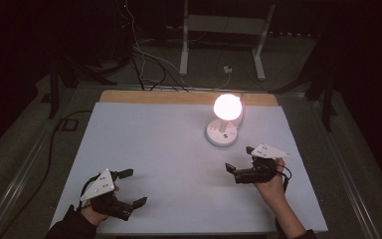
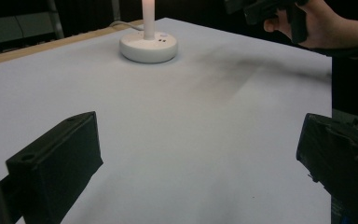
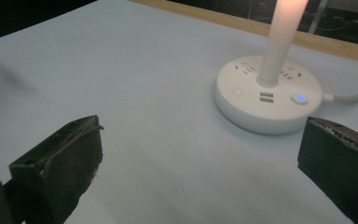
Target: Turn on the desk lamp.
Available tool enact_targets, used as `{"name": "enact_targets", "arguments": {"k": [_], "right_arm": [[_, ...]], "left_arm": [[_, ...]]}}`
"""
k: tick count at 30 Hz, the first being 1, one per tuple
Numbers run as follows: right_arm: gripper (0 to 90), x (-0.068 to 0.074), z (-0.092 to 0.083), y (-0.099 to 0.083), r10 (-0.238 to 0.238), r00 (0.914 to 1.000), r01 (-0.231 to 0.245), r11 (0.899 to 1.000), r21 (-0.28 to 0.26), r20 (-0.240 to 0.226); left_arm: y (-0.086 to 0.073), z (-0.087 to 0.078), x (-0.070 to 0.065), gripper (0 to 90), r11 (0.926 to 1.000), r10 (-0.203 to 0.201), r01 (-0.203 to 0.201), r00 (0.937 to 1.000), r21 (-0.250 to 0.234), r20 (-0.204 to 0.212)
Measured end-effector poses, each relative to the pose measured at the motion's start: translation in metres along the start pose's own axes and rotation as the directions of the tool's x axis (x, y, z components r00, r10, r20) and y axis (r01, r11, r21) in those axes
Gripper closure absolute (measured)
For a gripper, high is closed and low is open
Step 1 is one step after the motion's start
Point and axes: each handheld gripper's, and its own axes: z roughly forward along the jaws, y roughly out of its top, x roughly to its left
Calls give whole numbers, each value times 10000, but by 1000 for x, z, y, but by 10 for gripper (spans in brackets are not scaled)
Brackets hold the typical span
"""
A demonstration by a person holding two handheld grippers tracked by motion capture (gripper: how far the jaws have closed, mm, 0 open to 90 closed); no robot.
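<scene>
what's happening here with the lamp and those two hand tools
A person holds a pair of black tongs in each hand over a white table sheet. A small white desk lamp with a glowing round bulb and a round socket base stands lit toward the far side. The right tongs are open and empty, near the base but apart from it. The left tongs are open too, holding nothing.

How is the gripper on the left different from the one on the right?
The left gripper sits at the table's near edge, far from the lamp; the right gripper is close to the lamp's round base. The left gripper points rightward across the sheet, the right gripper leftward. Both are black with open, empty jaws, each carrying a grey three-cornered plate.
</scene>
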Motion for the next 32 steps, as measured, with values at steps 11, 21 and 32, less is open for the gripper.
{"name": "enact_targets", "arguments": {"k": [11, 21, 32], "right_arm": [[0, -9, -31, -31, 382, 9989, -388, 9990, 222, 264], [0, -16, -51, -64, 724, 9960, -765, 9938, 804, 522], [0, -19, -51, -78, 338, 9966, -451, 9873, 1524, 755]], "left_arm": [[0, 1, 0, 3, 10000, 16, -16, 10000, 42, 4], [0, 1, 0, 3, 9999, 41, -40, 10000, 119, -29], [0, 2, 0, 3, 9999, 43, -44, 10000, 134, 9]]}}
